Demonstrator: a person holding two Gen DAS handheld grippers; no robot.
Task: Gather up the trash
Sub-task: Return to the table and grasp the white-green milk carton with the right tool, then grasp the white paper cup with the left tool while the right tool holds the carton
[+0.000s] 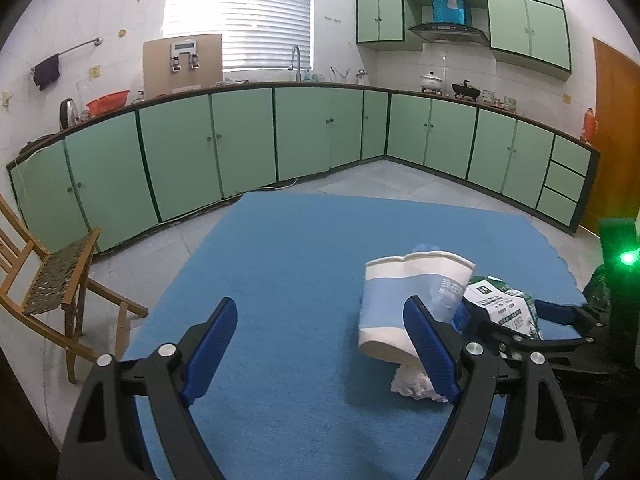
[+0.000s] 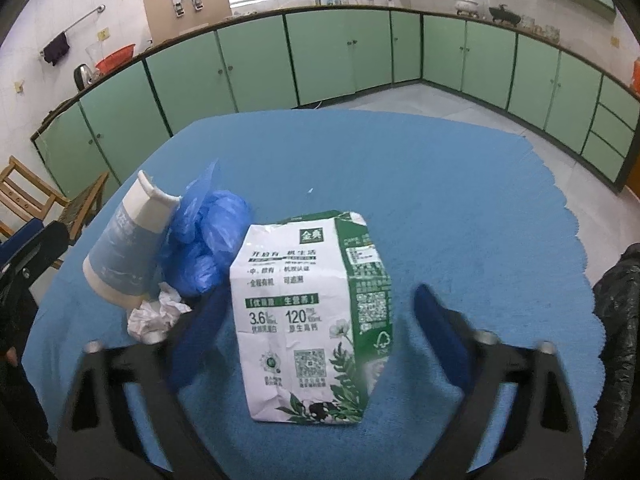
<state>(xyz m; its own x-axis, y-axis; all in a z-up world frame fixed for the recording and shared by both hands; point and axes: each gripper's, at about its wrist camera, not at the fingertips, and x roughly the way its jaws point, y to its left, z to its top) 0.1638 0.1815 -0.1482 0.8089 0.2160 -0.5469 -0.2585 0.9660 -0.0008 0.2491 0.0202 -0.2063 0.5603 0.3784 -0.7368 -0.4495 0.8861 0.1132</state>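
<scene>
A: Quick pass. We've got the crumpled white-and-green printed milk carton lying flat on the blue cloth-covered worktop, dead centre in the right wrist view.

B: Long axis?

A: Runs 12 to 6 from that camera, so in line with the right gripper. Its blue fingers sit one at 9 and one at 3 of the carton's near half. They straddle it across its short width.

B: Touching?

A: We'd say no. There's blue cloth showing between the 3 o'clock finger and the carton's green side; the 9 o'clock finger is motion-blurred and close to the carton edge, contact unclear. So fingers part-way apart around it, not yet pressing.

B: Left side?

A: Left gripper fingers spread wide, nothing between them, only bare cloth. The carton shows at about 2 o'clock in that view, behind the squashed white-and-pale-blue paper cup. So the right hand is clearly nearer.

B: Other trash?

A: Cup lies tipped at 10 o'clock of the carton, a bunched blue plastic bag between cup and carton, a white crumpled tissue at the cup's base, just beside the right gripper's 9 o'clock finger.

B: Risk?

A: We judge the closing squeeze lands on the narrow width, fine, though the 9 o'clock finger may nudge the tissue or bag.
</scene>
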